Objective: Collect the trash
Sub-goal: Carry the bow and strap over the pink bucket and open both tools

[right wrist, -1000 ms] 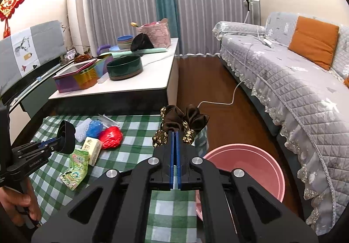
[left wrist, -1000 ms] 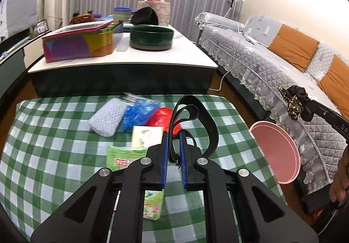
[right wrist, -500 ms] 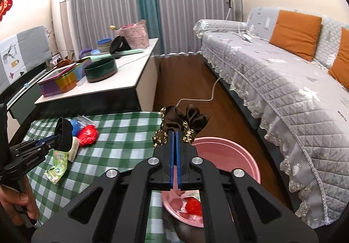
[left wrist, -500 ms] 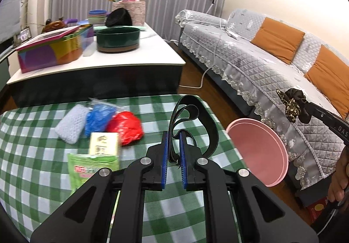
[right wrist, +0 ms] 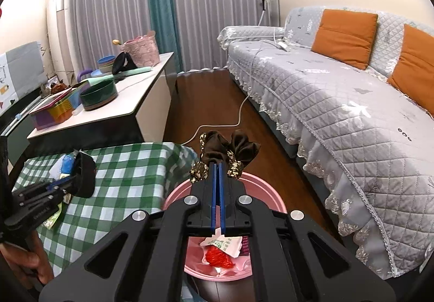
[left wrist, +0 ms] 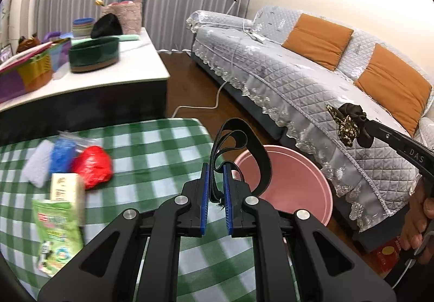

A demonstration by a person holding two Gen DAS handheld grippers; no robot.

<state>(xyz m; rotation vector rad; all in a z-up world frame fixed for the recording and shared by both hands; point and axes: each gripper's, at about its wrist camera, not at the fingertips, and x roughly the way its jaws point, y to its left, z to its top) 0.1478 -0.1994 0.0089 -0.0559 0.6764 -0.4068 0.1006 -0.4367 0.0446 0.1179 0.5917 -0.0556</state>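
Observation:
My left gripper (left wrist: 216,166) is shut on a looped black strap (left wrist: 245,140) and holds it over the table's right edge, beside the pink bin (left wrist: 298,180). My right gripper (right wrist: 217,166) is shut on a brown and gold scrunchie (right wrist: 227,151) and holds it above the pink bin (right wrist: 260,188), which has a red wad (right wrist: 218,258) and a white wrapper (right wrist: 225,243) inside. On the green checked tablecloth (left wrist: 152,144) lie a red wad (left wrist: 93,166), a blue bag (left wrist: 62,154), a white mesh piece (left wrist: 36,163), a small box (left wrist: 63,190) and a green packet (left wrist: 58,234).
A grey quilted sofa (right wrist: 339,101) with orange cushions runs along the right. A white low table (left wrist: 89,77) behind holds a dark green bowl (left wrist: 93,54) and colourful boxes. A white cable (right wrist: 238,117) lies on the wood floor.
Both grippers have moved right toward the pink bin. The right one now hangs over it, and the left one has reached the table's right edge. Both keep their hold.

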